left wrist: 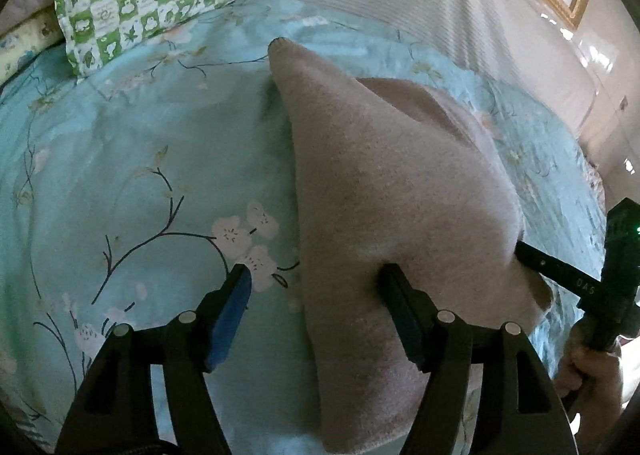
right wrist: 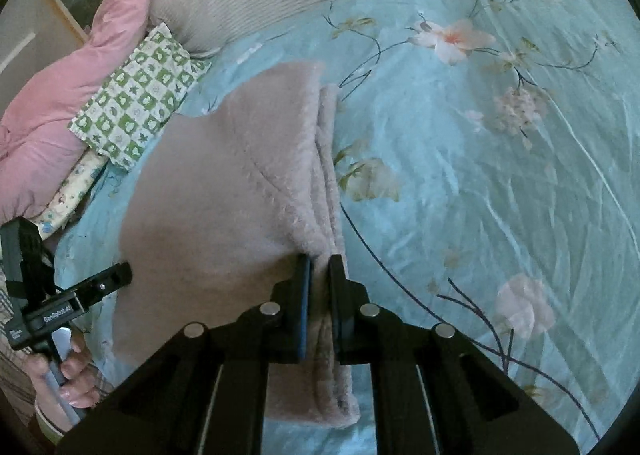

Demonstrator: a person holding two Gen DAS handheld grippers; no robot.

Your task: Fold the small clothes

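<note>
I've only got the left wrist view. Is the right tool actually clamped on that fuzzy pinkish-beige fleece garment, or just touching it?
Observer: Clamped. The right tool is shut on a bunched edge of the fuzzy pinkish-beige fleece garment.
Operator: Is that edge a single layer?
Observer: No, several stacked folds run along it.
Operator: Any seam showing on top?
Observer: Yes, a curved stitched seam crosses the upper layer.

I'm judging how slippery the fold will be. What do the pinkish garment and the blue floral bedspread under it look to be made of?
Pinkish garment: looks like fleece or brushed knit, matte, with fuzzy nap along its edges. Blue floral bedspread: likely a satin-like woven fabric; it shows glossy streaks and fine creases, so it is probably slick.
</note>
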